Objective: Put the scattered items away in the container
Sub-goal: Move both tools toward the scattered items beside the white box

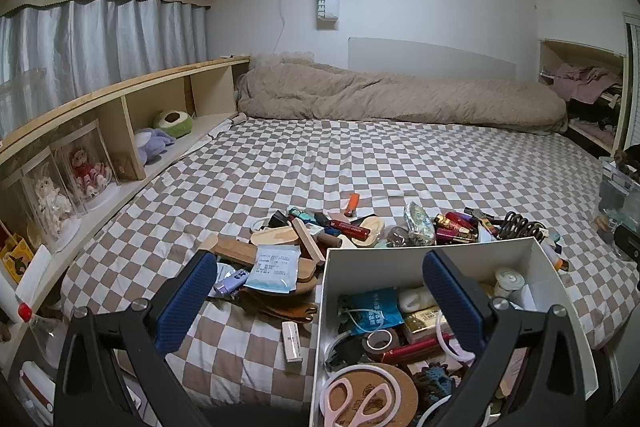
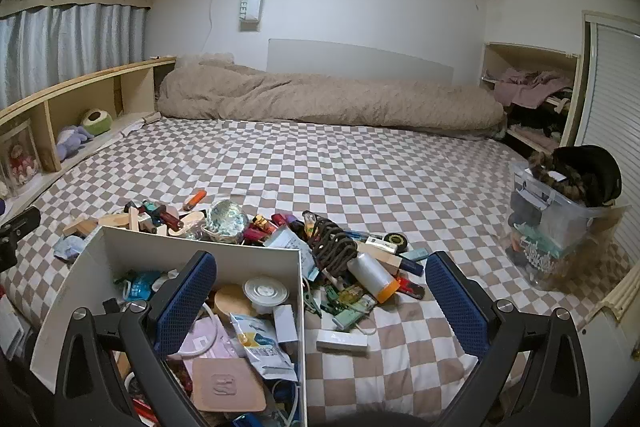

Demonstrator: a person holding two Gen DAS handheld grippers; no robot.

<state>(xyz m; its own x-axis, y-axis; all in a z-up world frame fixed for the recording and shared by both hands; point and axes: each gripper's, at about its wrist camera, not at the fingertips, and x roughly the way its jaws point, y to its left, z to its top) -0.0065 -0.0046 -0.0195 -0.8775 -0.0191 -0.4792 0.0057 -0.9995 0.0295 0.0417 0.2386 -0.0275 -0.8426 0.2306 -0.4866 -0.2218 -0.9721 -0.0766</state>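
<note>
A white box (image 1: 400,255) (image 2: 192,241) sits on the checked bed, partly filled with small items such as pink scissors (image 1: 356,403) and a tape roll (image 1: 380,341). Scattered items lie beyond and beside it: wooden pieces (image 1: 256,251), a white packet (image 1: 276,267), a small white tube box (image 1: 292,345), a red tube (image 1: 352,227), a white-and-orange bottle (image 2: 372,275), a brown clip (image 2: 334,247), a white bar (image 2: 342,341). My left gripper (image 1: 320,291) is open and empty, straddling the box's left wall. My right gripper (image 2: 320,291) is open and empty, straddling its right wall.
A beige duvet (image 1: 400,99) lies rolled along the far wall. A wooden shelf (image 1: 120,107) with toys runs along the left. A clear bin (image 2: 568,227) of stuff stands at the bed's right edge. An orange lighter (image 1: 353,205) lies apart.
</note>
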